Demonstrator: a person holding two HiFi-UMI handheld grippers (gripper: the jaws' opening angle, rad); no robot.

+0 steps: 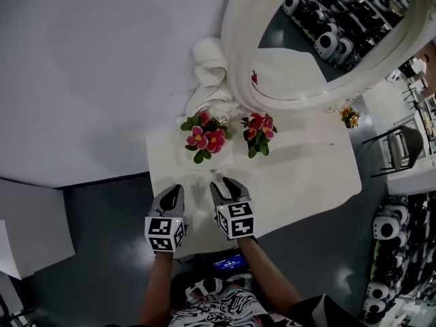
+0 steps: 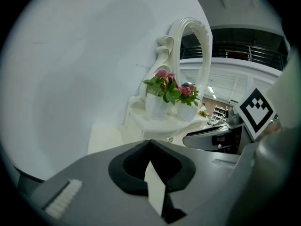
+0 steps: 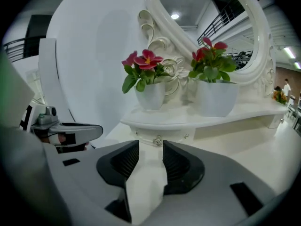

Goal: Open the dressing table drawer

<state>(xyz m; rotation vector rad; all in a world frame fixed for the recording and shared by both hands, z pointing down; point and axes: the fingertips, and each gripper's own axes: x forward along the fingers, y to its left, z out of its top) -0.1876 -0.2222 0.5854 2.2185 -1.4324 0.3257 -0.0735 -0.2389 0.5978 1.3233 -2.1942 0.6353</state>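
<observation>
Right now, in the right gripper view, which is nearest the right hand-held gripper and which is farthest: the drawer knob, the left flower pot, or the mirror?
1. Drawer knob: straight ahead, low down.
2. Left flower pot: higher up, behind the knob.
3. Mirror: at the very back, behind the pot.

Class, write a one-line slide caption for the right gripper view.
Open right gripper faces the drawer knob, not yet touching, below two flower pots.
</observation>
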